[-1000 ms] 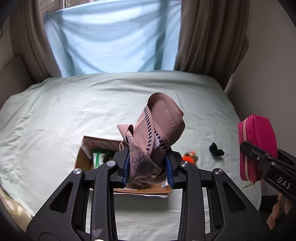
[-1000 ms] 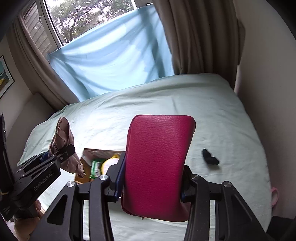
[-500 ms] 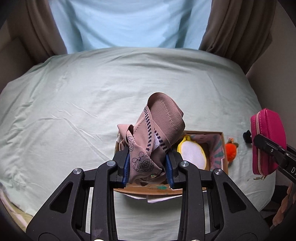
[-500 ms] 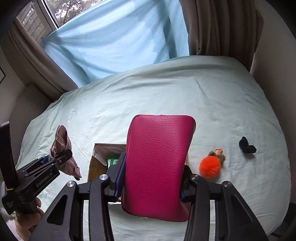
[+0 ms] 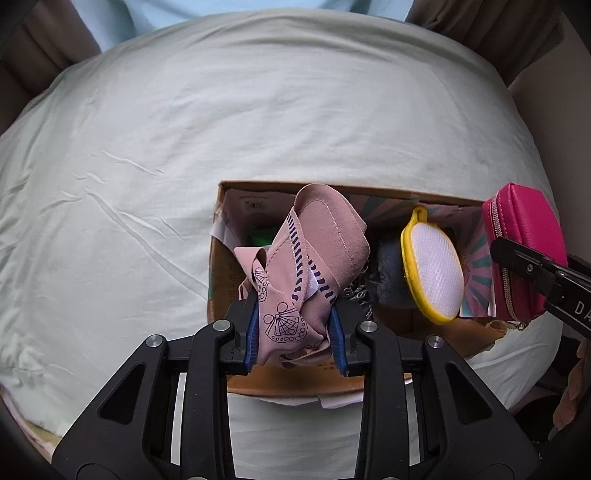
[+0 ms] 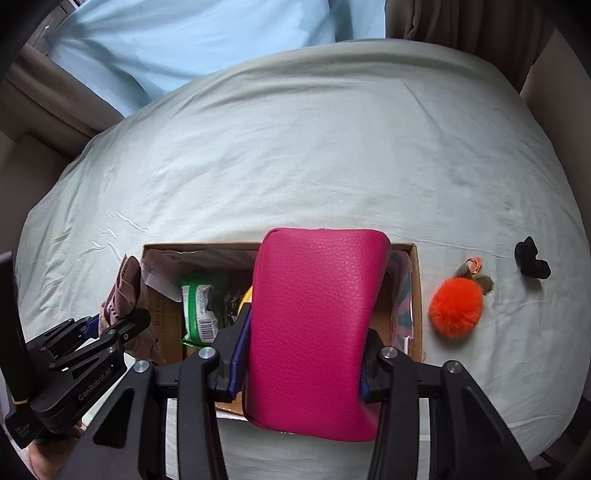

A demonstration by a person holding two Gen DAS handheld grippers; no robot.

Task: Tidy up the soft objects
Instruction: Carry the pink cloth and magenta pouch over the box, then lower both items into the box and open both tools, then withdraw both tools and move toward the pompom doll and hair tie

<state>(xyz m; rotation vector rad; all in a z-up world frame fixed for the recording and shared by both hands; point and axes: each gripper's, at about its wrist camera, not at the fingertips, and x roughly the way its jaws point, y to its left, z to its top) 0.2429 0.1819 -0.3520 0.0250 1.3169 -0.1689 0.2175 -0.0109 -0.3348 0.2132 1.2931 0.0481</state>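
Note:
My left gripper (image 5: 293,341) is shut on a bunched dusty-pink cloth with dark prints (image 5: 314,258), held over the left part of an open cardboard box (image 5: 216,258) on the bed. My right gripper (image 6: 301,360) is shut on a magenta zip pouch (image 6: 314,325), held over the right half of the same box (image 6: 416,295). The pouch also shows in the left wrist view (image 5: 524,243), and the cloth in the right wrist view (image 6: 127,291). Inside the box lie a yellow-rimmed white mesh pad (image 5: 434,275), a green packet (image 6: 197,310) and a dark grey item (image 5: 388,273).
An orange fluffy pom-pom keyring (image 6: 458,306) and a small black fabric piece (image 6: 532,258) lie on the pale green bedsheet (image 6: 295,147) right of the box. Brown curtains (image 6: 461,22) and a blue sheet (image 6: 207,33) hang behind the bed.
Both grippers have moved forward and tipped down over the box, which now lies directly beneath them. The grips on cloth and pouch are unchanged.

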